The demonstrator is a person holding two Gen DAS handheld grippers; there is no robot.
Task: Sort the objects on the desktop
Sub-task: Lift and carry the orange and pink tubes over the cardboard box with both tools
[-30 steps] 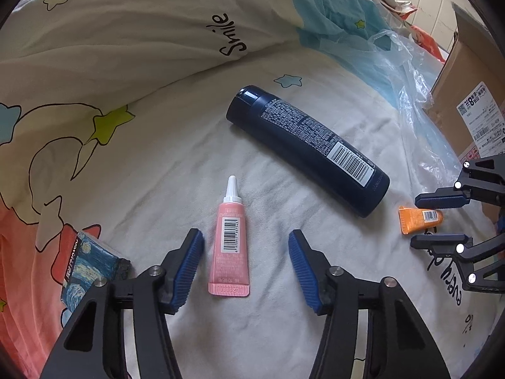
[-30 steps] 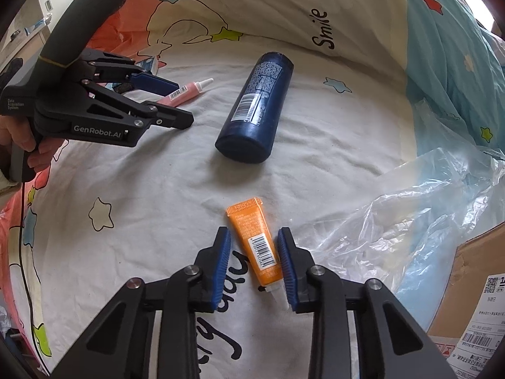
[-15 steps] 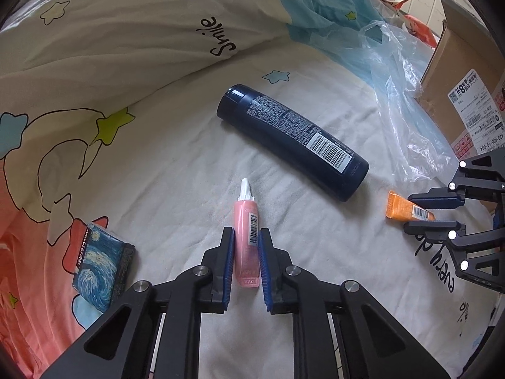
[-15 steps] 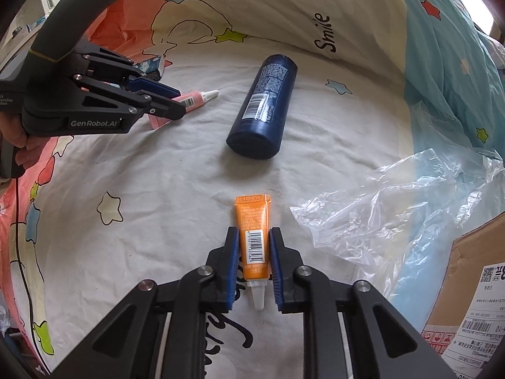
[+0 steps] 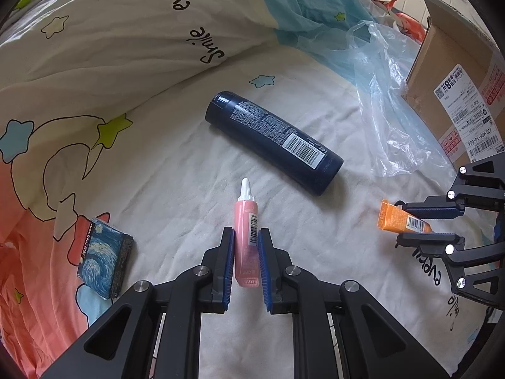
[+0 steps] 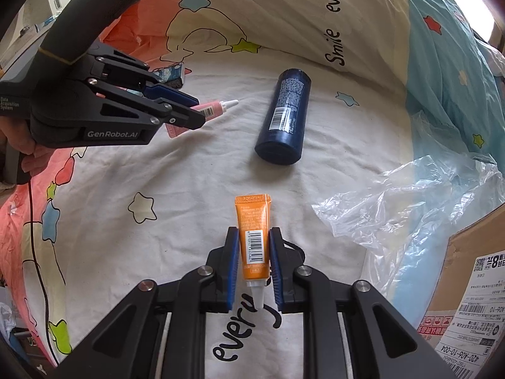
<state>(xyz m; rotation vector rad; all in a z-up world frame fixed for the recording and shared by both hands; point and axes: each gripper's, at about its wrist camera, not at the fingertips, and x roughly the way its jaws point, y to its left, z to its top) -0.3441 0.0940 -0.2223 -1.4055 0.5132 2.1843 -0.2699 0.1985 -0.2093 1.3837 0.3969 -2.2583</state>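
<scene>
Both tools have just closed, each on a small tube. A second ago the left tool (image 5: 246,262) was wide apart over the pink tube (image 5: 245,240); now its blue pads (image 5: 229,262) squeeze that tube from both sides. The right tool (image 6: 254,263) was nearly closed then, and now it is clamped on the orange tube (image 6: 255,237). Both tubes look a little way up off the bed sheet (image 5: 176,170), so I think the picking up is done and the carrying is next.

Take the dark blue bottle (image 5: 273,140) lying in the middle of the sheet as the marker. Far to its left lies a small blue painted packet (image 5: 104,257), untouched. The pink tube is just in front of the bottle, its white tip pointing toward it. The orange tube is off to the bottle's right, in front of the clear plastic bag (image 5: 388,120) and the cardboard box (image 5: 442,72).

Both tools tip steeply down at the bed. A hand (image 6: 15,139) holds the left one by its grip.
</scene>
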